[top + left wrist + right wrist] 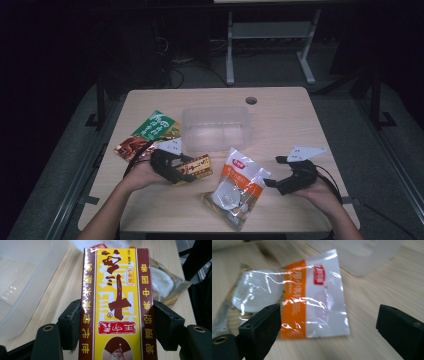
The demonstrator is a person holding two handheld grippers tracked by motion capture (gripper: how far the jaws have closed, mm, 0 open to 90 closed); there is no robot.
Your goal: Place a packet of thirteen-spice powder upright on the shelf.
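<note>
A yellow and dark-red box (117, 305) with Chinese print sits between the jaws of my left gripper (117, 322), whose pads press on both of its long sides. In the high view the left gripper (192, 172) holds this box (197, 167) just above the table, left of centre. A white and orange plastic bag (237, 187) with round white pieces inside lies near the front edge. My right gripper (267, 183) is at the bag's right side, jaws wide apart. In the right gripper view the bag (294, 300) lies beyond the open right gripper (329, 325), nothing between its jaws.
A clear plastic container (216, 127) stands at the table's middle. A green packet (156, 125) and a reddish-brown packet (131, 146) lie to its left. The wooden table (290, 125) has a round cable hole (251, 100) at the back. Table legs and cables stand beyond.
</note>
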